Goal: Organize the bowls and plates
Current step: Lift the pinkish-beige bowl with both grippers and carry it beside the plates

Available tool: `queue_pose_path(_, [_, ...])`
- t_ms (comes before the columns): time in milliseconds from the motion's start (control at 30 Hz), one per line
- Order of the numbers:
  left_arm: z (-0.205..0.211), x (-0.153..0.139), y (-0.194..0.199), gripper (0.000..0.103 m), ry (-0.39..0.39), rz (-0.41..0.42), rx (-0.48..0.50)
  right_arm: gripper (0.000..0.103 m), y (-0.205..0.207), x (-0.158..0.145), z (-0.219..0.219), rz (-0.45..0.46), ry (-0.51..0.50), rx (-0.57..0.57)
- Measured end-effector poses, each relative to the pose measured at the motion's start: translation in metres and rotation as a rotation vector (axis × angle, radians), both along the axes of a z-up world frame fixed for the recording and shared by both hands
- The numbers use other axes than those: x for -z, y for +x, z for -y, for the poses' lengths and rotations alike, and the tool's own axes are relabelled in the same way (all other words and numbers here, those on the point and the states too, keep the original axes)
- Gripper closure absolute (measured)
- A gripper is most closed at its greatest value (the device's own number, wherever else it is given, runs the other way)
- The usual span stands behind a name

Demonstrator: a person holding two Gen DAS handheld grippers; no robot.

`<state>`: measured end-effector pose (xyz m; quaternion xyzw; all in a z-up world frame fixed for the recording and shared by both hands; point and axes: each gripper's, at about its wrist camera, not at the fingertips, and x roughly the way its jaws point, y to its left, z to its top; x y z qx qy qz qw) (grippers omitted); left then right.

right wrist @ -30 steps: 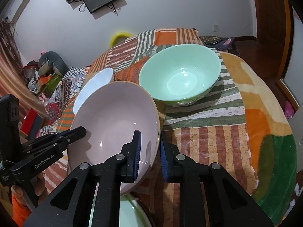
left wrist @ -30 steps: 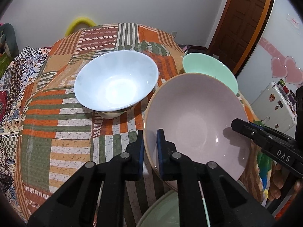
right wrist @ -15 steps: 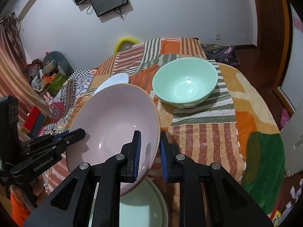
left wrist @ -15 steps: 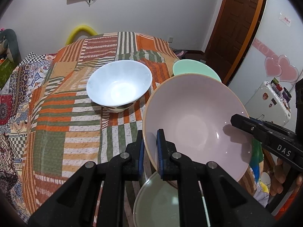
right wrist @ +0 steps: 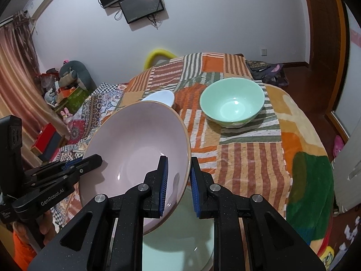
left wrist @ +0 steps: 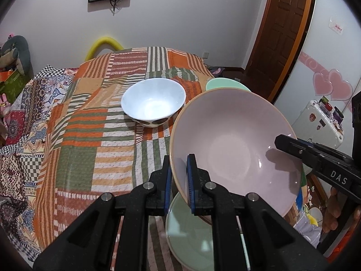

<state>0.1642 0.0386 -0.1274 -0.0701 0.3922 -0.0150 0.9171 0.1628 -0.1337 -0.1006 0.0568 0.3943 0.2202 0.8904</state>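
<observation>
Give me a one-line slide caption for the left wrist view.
Both grippers, left and right, clamp opposite rims of a pink bowl above a green plate, white bowl beyond.

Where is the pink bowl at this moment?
The pink bowl is held tilted above the patchwork cloth, its rim clamped by the left gripper and the right gripper, over a pale green plate.

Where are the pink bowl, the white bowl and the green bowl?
pink bowl (left wrist: 234, 149), left wrist view, inside bottom.
white bowl (left wrist: 153, 107), left wrist view, inside bottom.
green bowl (right wrist: 232, 108), right wrist view, inside bottom.
</observation>
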Motion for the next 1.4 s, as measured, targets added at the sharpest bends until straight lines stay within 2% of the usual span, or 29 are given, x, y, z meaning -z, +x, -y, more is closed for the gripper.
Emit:
queue_pose_path(767, [-0.04,-0.014,-0.084,0.091,0.033,0.041,-0.127,0.086,-0.043,-0.001,-0.048,0.027,0.016,-0.115])
queue_pose_path(1400, [-0.105,0.011,-0.125,0.091,0.012,-0.001,-0.285,0.086,-0.057,0.019,-0.121,-0.014,-0.015,-0.264])
